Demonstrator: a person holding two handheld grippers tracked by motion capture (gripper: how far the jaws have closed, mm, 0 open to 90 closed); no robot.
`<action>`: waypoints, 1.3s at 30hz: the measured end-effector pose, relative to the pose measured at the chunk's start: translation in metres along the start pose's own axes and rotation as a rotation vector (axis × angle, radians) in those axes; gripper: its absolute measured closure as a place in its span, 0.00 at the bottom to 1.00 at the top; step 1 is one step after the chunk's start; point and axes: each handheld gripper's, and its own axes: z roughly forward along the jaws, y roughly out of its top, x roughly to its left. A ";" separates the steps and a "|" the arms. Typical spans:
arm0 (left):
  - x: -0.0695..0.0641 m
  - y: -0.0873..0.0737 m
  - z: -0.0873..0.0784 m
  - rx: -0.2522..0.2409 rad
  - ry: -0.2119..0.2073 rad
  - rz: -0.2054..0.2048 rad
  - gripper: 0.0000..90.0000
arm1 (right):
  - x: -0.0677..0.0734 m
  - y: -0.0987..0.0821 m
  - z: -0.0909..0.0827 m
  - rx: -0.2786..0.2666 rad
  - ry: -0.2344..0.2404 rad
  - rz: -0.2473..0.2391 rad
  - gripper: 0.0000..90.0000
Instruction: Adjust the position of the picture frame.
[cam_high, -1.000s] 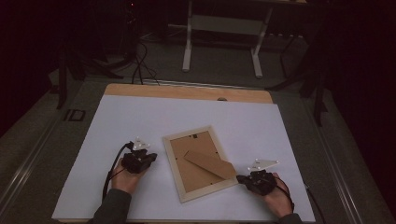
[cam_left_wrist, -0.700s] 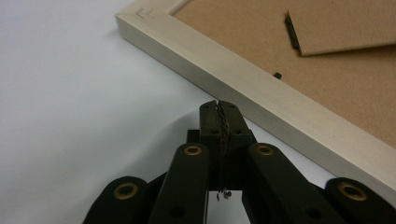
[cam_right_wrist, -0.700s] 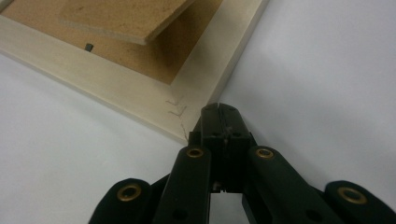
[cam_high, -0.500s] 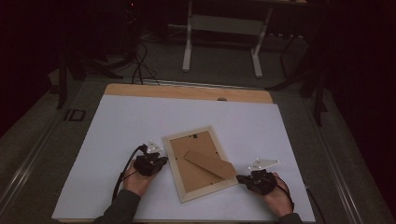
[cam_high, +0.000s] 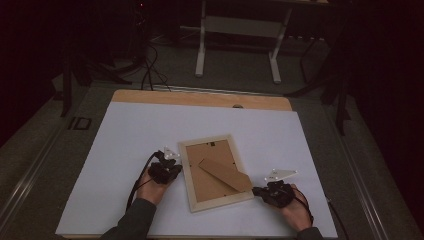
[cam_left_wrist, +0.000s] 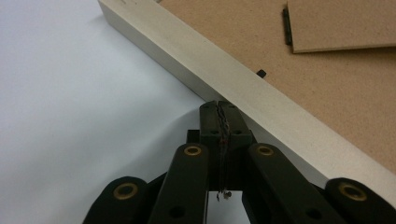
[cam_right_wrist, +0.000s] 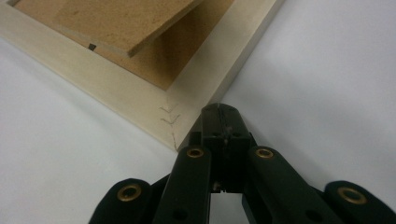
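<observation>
A pale wooden picture frame (cam_high: 186, 169) lies face down on the white sheet, its brown backing board (cam_high: 210, 175) up and its stand flap (cam_high: 227, 173) across it. My left gripper (cam_high: 172, 169) is shut with nothing in it, and its tip touches the frame's left rail (cam_left_wrist: 224, 77). My right gripper (cam_high: 257, 190) is shut too, its tip against the frame's near right corner (cam_right_wrist: 187, 109). In the right gripper view the stand flap (cam_right_wrist: 126, 23) stands lifted off the backing.
The white sheet (cam_high: 125, 140) covers most of a wooden table (cam_high: 200, 98). Cables (cam_high: 150, 70) and a white table base (cam_high: 240, 45) stand on the dark floor beyond. Cables trail from both grippers toward the near edge.
My left gripper has slid right across the sheet until its tip meets the frame's left rail. The right gripper and the frame have stayed put.
</observation>
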 end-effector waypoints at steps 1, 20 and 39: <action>0.000 0.001 0.001 -0.002 0.002 0.000 1.00 | 0.000 0.000 0.000 0.001 0.000 0.000 1.00; -0.001 0.021 0.019 -0.006 -0.034 0.026 1.00 | 0.001 0.001 0.002 -0.004 0.006 -0.003 1.00; -0.002 0.011 0.010 -0.033 -0.063 0.031 1.00 | 0.006 0.003 0.004 -0.003 0.010 -0.010 1.00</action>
